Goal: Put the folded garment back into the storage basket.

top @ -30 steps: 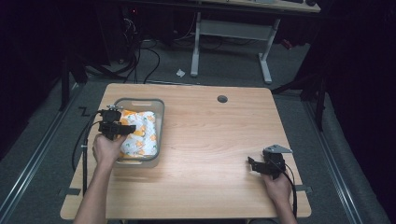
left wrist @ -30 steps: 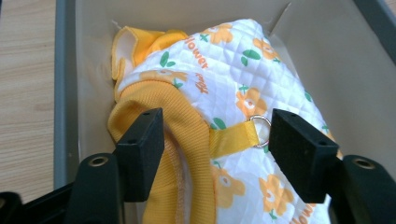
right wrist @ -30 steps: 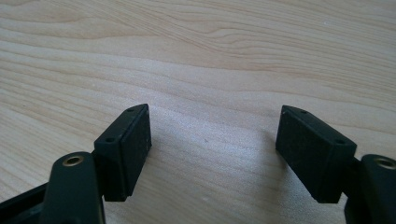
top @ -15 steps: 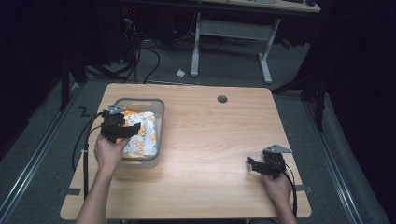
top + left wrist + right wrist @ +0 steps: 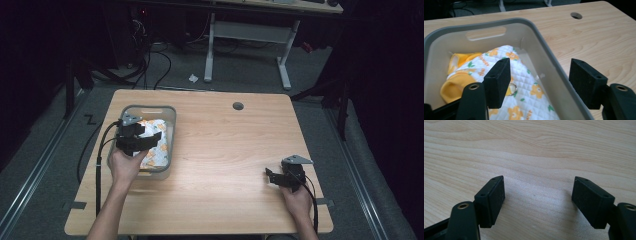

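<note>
- Black jaws of the left gripper [image 5: 540, 83] were seen spread wide with nothing between them, one jaw over the quilted cloth [image 5: 524, 97] and the other out past the bin's near wall, over the wood.
- In the high view the left gripper [image 5: 136, 138] was held by the left hand [image 5: 126, 165] above the near end of the grey bin [image 5: 170, 150], its cable trailing off the table's left edge.
- The cloth, white with orange flowers and green leaves and a yellow trim, was seen lying crumpled inside the bin [image 5: 549, 60]; a small metal ring showed on it beside the inner jaw.
- A slot handle was seen in the bin's far wall.
- The right gripper [image 5: 537, 202] was likewise spread wide and empty, its jaws low over bare wood; contact with the wood could not be told.
- In the high view the right gripper [image 5: 286, 176] was held by the right hand [image 5: 296, 197] near the table's front right corner, well apart from the bin.
- The wooden table [image 5: 235, 150] carried a round cable hole [image 5: 238, 106] near its far edge.
</note>
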Action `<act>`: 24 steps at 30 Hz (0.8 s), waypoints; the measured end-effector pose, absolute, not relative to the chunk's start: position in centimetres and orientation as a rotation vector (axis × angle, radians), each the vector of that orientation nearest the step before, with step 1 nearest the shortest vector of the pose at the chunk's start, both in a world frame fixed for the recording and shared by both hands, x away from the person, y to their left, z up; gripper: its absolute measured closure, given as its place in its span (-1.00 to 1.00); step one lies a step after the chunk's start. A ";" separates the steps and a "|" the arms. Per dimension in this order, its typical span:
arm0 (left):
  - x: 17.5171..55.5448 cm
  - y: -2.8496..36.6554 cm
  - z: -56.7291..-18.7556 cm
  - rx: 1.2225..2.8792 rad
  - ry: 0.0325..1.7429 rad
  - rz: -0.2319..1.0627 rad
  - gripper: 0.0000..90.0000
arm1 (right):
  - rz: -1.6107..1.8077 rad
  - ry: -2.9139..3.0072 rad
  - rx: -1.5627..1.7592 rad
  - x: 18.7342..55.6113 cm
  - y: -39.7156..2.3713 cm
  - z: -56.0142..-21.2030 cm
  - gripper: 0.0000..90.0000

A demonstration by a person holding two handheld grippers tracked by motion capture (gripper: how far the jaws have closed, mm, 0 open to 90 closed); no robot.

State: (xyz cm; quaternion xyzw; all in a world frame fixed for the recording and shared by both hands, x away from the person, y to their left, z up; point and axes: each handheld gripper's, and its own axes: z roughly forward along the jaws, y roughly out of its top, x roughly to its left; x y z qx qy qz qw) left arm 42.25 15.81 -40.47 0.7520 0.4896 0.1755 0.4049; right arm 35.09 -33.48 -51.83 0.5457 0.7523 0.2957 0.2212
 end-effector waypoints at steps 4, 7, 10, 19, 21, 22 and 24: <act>41.9 15.1 -40.4 1.908 1.212 0.424 -0.22 | 0.817 2.079 1.506 35.1 -33.5 -51.8 -0.40; 41.9 14.7 -40.5 1.927 1.200 0.423 -0.23 | 0.817 2.079 1.508 35.1 -33.5 -51.8 -0.40; 42.1 14.4 -40.8 1.941 1.202 0.407 -0.23 | 0.817 2.079 1.507 35.1 -33.5 -51.8 -0.40; 41.8 13.1 -40.7 1.928 1.163 0.386 -0.23 | 0.817 2.080 1.507 35.1 -33.5 -51.8 -0.40; 41.8 12.7 -40.8 1.930 1.151 0.375 -0.23 | 0.817 2.079 1.508 35.1 -33.5 -51.8 -0.40; 41.8 12.5 -40.8 1.934 1.146 0.373 -0.23 | 0.817 2.079 1.507 35.1 -33.5 -51.8 -0.40; 41.7 12.1 -40.7 1.935 1.135 0.370 -0.23 | 0.817 2.079 1.507 35.1 -33.5 -51.8 -0.40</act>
